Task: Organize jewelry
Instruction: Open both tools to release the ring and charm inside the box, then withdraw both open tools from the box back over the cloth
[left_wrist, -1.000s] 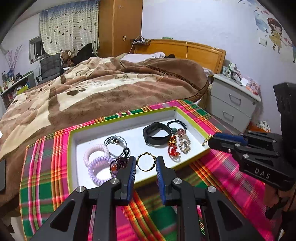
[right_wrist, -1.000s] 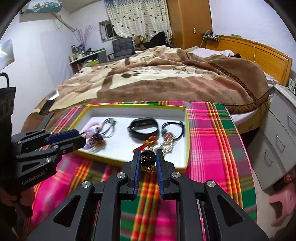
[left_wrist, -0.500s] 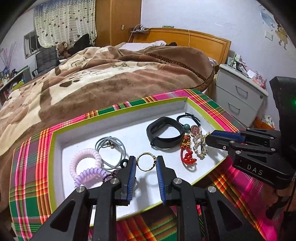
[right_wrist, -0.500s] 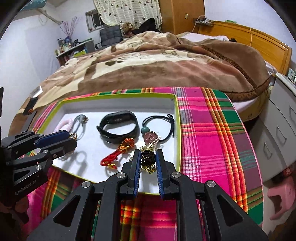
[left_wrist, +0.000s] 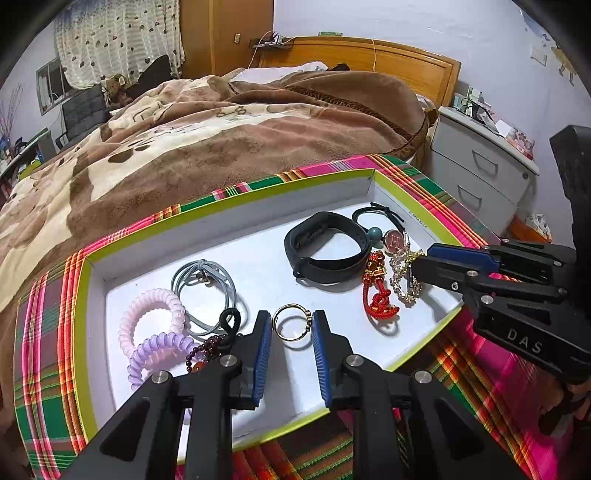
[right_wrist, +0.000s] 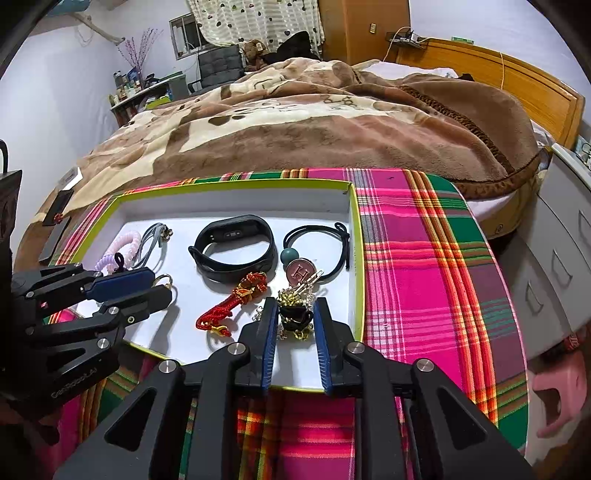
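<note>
Both grippers sit low over the white, lime-rimmed shallow tray (left_wrist: 236, 206) of jewelry on the plaid cloth (right_wrist: 417, 258).

The thin gold ring (left_wrist: 291, 326) stands clamped between the blue pads of the left gripper (left_wrist: 291, 328) near the tray's front edge. At the front right corner, the right gripper (right_wrist: 295, 317) has just been opening its jaws; the black-and-gold beaded charm (right_wrist: 293, 315) lies between them, contact hard to judge. The black wristband (left_wrist: 325, 254) lies mid-tray; the dark bead string (left_wrist: 210, 345) at front left is half hidden behind the left finger.
</note>
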